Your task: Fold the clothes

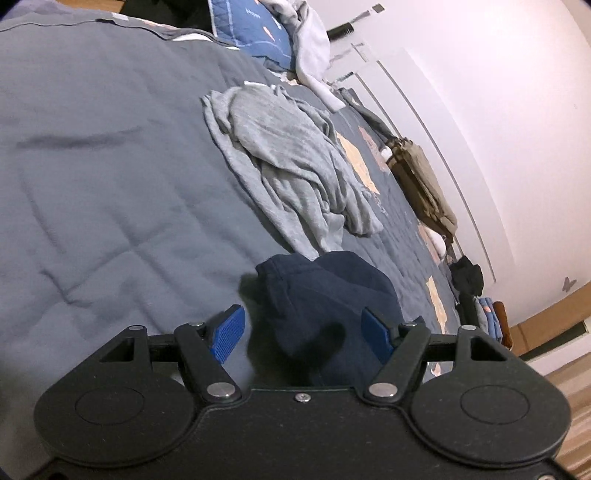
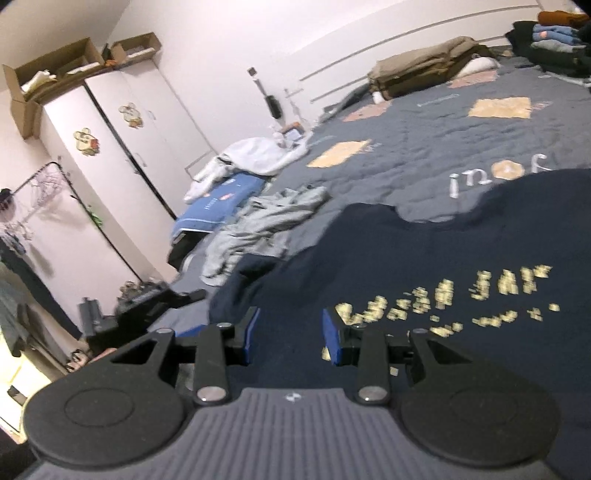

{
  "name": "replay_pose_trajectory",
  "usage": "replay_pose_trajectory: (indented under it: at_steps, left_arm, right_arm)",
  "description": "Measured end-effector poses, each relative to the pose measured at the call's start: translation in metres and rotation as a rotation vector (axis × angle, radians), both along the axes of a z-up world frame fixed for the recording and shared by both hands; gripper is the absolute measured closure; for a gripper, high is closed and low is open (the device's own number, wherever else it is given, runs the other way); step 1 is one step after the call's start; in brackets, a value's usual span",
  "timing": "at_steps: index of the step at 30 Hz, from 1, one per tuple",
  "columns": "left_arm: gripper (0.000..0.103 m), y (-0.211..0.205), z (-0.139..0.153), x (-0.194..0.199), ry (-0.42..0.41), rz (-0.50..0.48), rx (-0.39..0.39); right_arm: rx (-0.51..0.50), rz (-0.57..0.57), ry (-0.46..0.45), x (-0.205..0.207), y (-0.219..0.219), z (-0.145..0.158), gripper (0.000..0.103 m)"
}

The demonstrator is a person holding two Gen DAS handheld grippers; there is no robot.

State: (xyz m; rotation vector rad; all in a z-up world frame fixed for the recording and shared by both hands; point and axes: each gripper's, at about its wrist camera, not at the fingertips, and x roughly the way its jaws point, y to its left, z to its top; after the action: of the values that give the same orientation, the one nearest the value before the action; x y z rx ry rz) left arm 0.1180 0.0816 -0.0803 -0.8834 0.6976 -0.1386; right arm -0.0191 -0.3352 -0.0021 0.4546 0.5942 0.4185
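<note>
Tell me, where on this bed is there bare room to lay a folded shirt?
The plain grey quilt left of the crumpled grey garment lies bare. The wall side is crowded: tan folded pile, white clothes, blue pillow.

The navy garment (image 1: 325,295) lies right in front of me on the grey quilt (image 1: 103,155), a dark blue top with blurred yellow lettering across its spread front (image 2: 443,291). One end is bunched into a rounded hump with a ribbed hem or cuff showing. Just beyond it sits the grey garment (image 1: 291,162), light heather knit, crumpled in a loose, twisted heap, unfolded, its edge close to the navy one.
</note>
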Motion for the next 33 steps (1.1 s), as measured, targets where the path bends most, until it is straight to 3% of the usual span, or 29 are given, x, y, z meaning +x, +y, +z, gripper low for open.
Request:
replay_pose_trajectory:
  at_steps: [10, 14, 15, 17, 18, 19, 21, 26, 27, 30, 33]
  left_arm:
    - [0.035, -0.006, -0.016, 0.028, 0.018, -0.046, -0.119]
    - [0.037, -0.006, -0.019, 0.034, 0.005, -0.037, -0.12]
    - [0.043, -0.005, -0.02, 0.035, 0.001, -0.037, -0.122]
    - [0.066, -0.007, -0.018, 0.036, -0.021, -0.054, -0.086]
    - [0.082, -0.007, -0.017, 0.036, -0.032, -0.063, -0.068]
    - [0.091, -0.009, -0.015, 0.037, -0.045, -0.064, -0.053]
    - [0.095, -0.008, -0.008, 0.034, -0.082, -0.039, -0.03]
    - [0.096, 0.002, 0.033, 0.008, -0.226, 0.051, 0.061]
    - [0.096, 0.003, 0.037, 0.004, -0.218, 0.065, 0.088]
    - [0.095, 0.005, 0.03, -0.003, -0.087, 0.065, 0.153]
    - [0.083, 0.009, 0.017, -0.002, 0.014, 0.056, 0.137]
  right_arm:
    - [0.013, 0.063, -0.012, -0.002, 0.026, 0.002, 0.067]
    - [0.001, 0.065, 0.001, 0.0, 0.029, -0.003, 0.067]
    - [-0.001, 0.066, 0.005, 0.0, 0.03, -0.004, 0.067]
    - [-0.004, 0.067, 0.013, 0.001, 0.03, -0.007, 0.067]
    - [-0.005, 0.067, 0.018, 0.001, 0.031, -0.009, 0.067]
    - [-0.006, 0.067, 0.022, 0.001, 0.032, -0.01, 0.067]
    - [-0.013, 0.072, 0.026, 0.001, 0.034, -0.011, 0.067]
    - [-0.011, 0.076, 0.028, 0.002, 0.033, -0.012, 0.067]
    - [-0.013, 0.076, 0.027, 0.002, 0.033, -0.012, 0.067]
    - [-0.018, 0.074, 0.029, 0.003, 0.032, -0.013, 0.067]
    - [-0.024, 0.071, 0.039, 0.005, 0.032, -0.016, 0.067]
